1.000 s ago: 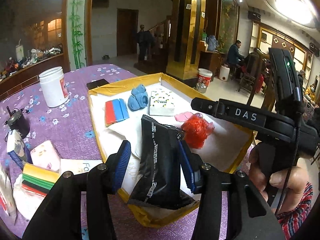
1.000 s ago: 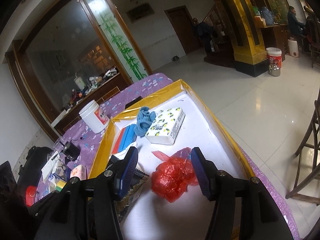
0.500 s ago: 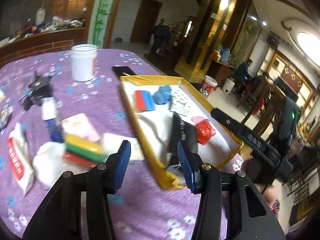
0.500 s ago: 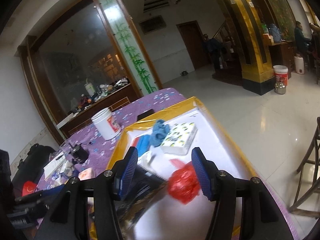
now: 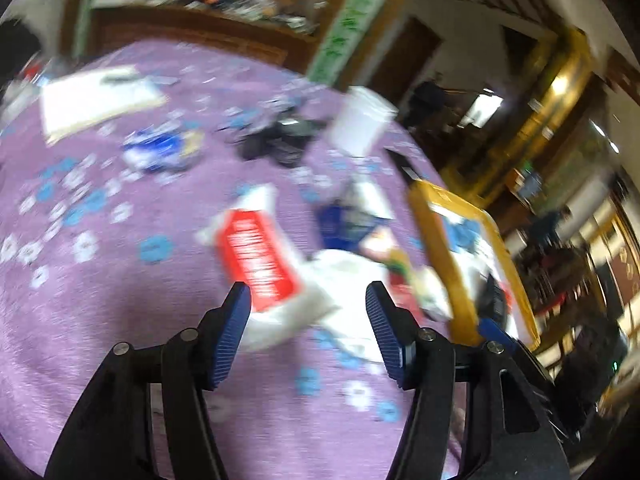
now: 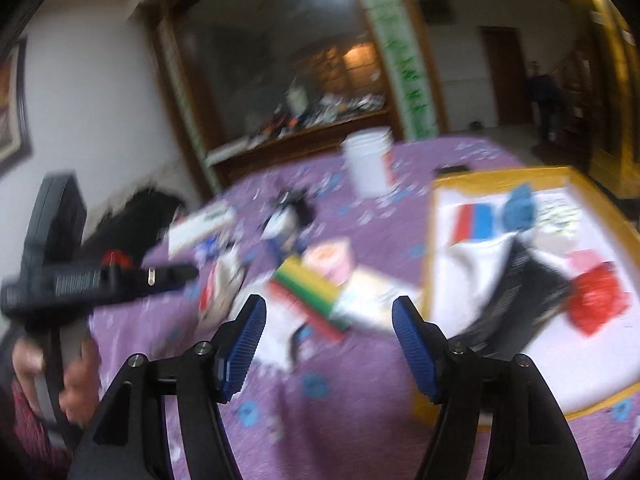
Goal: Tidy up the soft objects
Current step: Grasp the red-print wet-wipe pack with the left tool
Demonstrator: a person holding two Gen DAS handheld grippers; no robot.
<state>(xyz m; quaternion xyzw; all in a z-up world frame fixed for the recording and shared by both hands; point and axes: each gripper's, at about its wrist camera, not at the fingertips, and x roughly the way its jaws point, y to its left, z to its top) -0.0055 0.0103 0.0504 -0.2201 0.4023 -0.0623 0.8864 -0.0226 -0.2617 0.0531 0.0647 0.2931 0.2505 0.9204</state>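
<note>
Both off the tray (image 6: pixel 430 240), left gripper (image 5: pixel 307 304) and right gripper (image 6: pixel 329 318) freshly widened, empty

Right tool (image 6: pixel 329 344), jaws just opening and empty, above striped stack (image 6: pixel 310 294).

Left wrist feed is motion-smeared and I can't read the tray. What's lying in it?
Observer: The right wrist view shows a black pouch lying in the yellow tray, with a red bag beside it.
Operator: Is the right hand-held gripper carrying anything?
Observer: No. The right hand-held gripper is open. Its jaws have just been opening and its pads grip nothing.
Operator: What's ahead of it?
Observer: A striped yellow, green and red stack on the purple cloth, outside the tray.
</note>
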